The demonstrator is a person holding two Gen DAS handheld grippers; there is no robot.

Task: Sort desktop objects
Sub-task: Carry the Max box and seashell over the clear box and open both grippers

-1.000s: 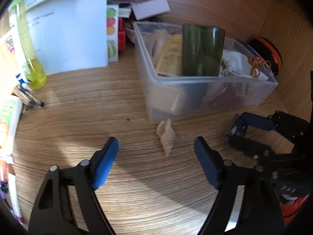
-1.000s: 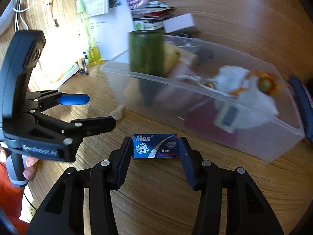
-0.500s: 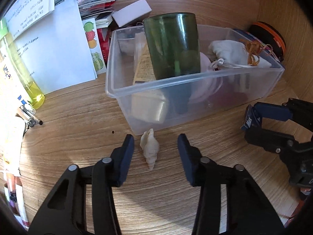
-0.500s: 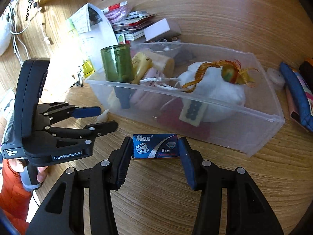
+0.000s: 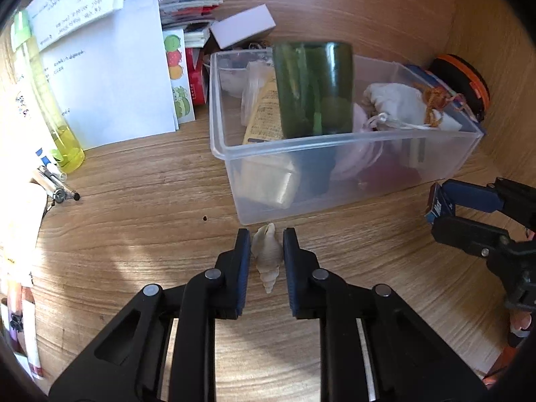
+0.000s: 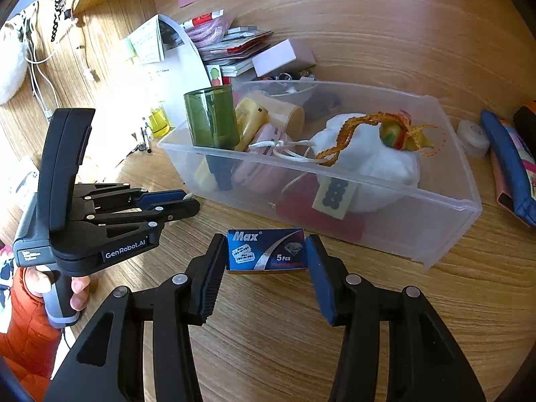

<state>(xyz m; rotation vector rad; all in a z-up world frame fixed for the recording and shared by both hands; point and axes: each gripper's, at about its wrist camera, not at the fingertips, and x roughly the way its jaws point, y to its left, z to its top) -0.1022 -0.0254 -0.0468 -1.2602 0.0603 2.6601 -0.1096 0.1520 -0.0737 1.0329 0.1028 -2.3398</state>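
Observation:
My left gripper (image 5: 266, 244) is shut on a cream seashell (image 5: 266, 254), just in front of the clear plastic bin (image 5: 335, 140). My right gripper (image 6: 264, 251) is shut on a blue Max razor-blade box (image 6: 265, 250), held in front of the bin's long wall (image 6: 385, 214). The bin holds a green glass (image 6: 211, 120), a white pouch (image 6: 368, 160) and other items. The right gripper also shows in the left wrist view (image 5: 442, 212), and the left gripper in the right wrist view (image 6: 186, 201).
White papers (image 5: 110, 77), a yellow-green bottle (image 5: 57, 124) and pens (image 5: 55, 186) lie at the left. A white box (image 5: 243, 26) and packets sit behind the bin. An orange-rimmed black object (image 5: 462, 83) and a blue pouch (image 6: 506, 160) are at the right.
My left gripper moved forward over the seashell and closed on it. The right gripper kept its hold on the blue box and rose, with the view steadying.

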